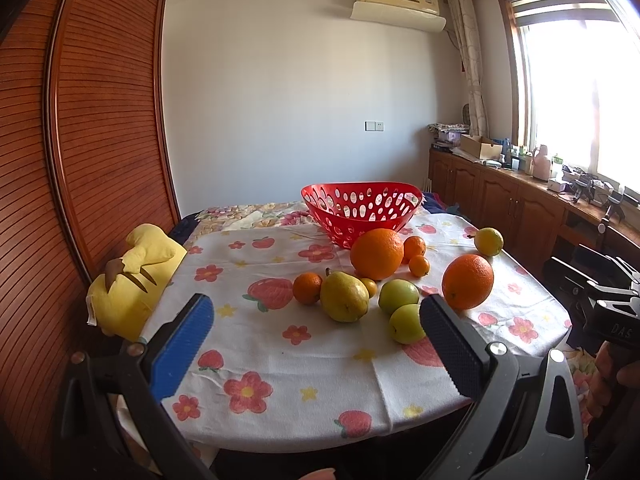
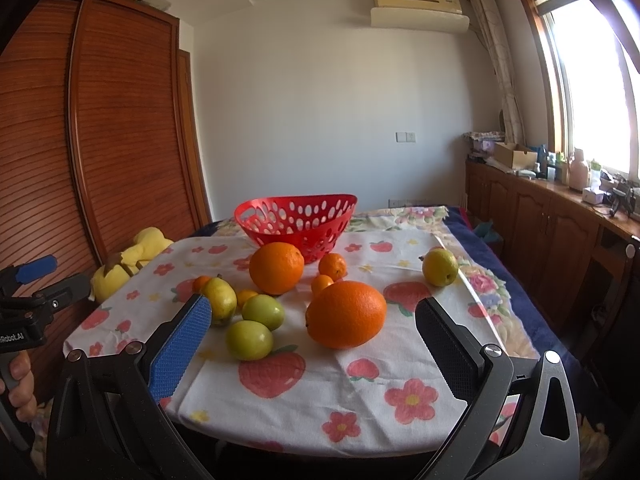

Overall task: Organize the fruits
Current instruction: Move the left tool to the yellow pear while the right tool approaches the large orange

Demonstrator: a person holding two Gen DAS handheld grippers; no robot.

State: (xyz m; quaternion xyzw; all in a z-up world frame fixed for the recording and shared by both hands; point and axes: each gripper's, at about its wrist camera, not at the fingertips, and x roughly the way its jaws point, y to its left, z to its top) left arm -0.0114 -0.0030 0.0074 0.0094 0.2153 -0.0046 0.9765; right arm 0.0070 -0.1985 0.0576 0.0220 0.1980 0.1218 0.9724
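Fruits lie loose on the flowered cloth (image 2: 280,400) ahead of both grippers, none yet in the red basket (image 2: 298,222) beyond them, which looks empty, though its floor is partly hidden. The right gripper (image 2: 312,350) hangs spread wide and holding nothing, with the nearest orange (image 2: 346,314) straight ahead between its fingers, likely lined up for a first pick. The left gripper (image 1: 316,350) is equally wide and empty, a pear (image 1: 344,296) and two green fruits (image 1: 402,308) just ahead.

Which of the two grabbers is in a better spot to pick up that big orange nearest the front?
Probably the right gripper: the near orange sits almost straight ahead between its open fingers. From the left gripper, it lies off to the right.
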